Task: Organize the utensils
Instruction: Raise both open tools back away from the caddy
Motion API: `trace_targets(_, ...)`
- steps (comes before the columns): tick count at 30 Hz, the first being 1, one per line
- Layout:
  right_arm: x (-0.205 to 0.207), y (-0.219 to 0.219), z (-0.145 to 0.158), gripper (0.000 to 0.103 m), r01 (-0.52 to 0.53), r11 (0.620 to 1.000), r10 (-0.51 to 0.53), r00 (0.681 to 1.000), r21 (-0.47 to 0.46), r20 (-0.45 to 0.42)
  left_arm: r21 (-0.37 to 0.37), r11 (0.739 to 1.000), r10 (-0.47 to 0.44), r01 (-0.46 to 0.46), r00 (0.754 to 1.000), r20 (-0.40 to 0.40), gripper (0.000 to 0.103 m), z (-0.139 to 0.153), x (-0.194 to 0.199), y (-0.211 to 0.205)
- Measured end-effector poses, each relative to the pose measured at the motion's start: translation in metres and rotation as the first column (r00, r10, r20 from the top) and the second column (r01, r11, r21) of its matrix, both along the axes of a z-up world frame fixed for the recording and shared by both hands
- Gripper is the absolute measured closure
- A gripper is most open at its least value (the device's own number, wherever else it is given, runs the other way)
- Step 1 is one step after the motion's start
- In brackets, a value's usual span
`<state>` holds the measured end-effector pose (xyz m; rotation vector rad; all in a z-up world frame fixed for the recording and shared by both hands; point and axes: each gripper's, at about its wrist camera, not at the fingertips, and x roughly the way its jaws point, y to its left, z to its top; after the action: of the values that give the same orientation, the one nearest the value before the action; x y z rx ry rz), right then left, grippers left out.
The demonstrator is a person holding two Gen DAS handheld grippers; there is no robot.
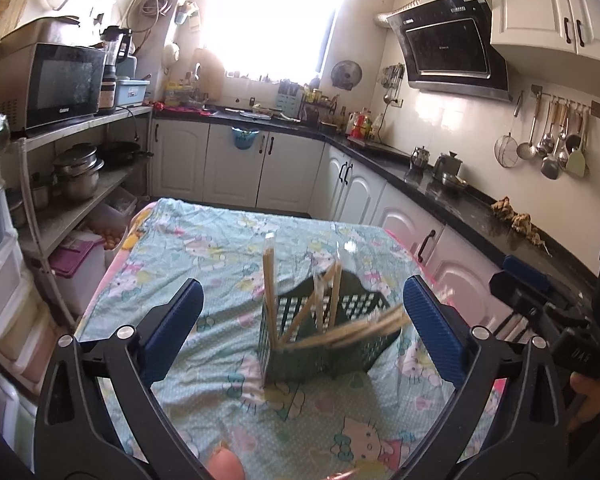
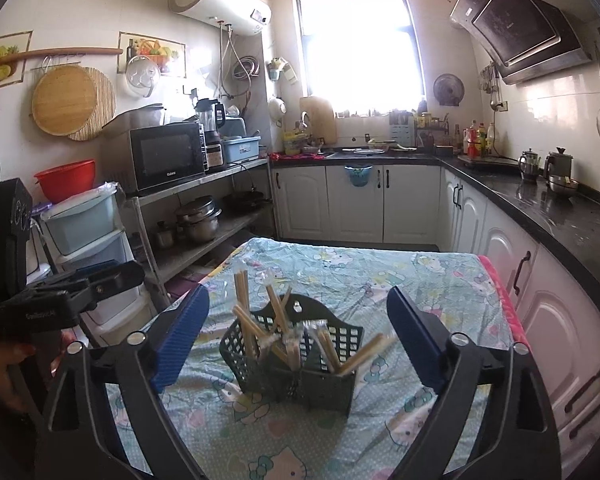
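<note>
Left wrist view: the left gripper [image 1: 302, 328] reaches forward over a table [image 1: 172, 264] covered with a pale blue cartoon-print cloth [image 1: 204, 240]. Its two blue-padded fingers [image 1: 176, 330] stand wide apart and hold nothing. Between them, on the cloth, sits a dark green perforated basket [image 1: 332, 340]. Wrapped wooden chopsticks [image 1: 270, 292] stand in the basket, some near upright and others leaning steeply toward the right; the leaning ones are blurred. A fingertip of the person's left hand [image 1: 224, 466] shows at the bottom edge. At the right edge the right gripper [image 1: 548, 300] appears from the side, level with the basket and just beside it.

Right wrist view: the right gripper [image 2: 298, 330] points at the same basket [image 2: 296, 360] from a slightly different angle. Its fingers [image 2: 182, 336] are also spread wide, with nothing between the pads. The basket lies centred in the gap, apart from both fingers. Chopsticks [image 2: 246, 316] fan out of its compartments, tilted left and right. The left gripper [image 2: 60, 296] shows at the left edge, with part of the person's hand [image 2: 4, 372] below it.

Background: a microwave [image 2: 166, 156] on a metal shelf [image 2: 204, 180], white cabinets [image 2: 352, 200] under a dark counter [image 2: 540, 200], and a bright window [image 2: 360, 44].
</note>
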<state>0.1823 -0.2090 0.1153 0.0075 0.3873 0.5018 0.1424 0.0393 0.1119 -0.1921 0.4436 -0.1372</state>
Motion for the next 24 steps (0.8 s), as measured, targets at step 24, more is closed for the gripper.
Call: trace_targets(24,-0.061,-0.006,-0.109,0.007,0.094,0.990,-0.102,0.992,-0.109,-0.069,0.068,0.997,0.043,-0.036,0.994,-0.099,0.011,-0.091,-0.054,-0.016)
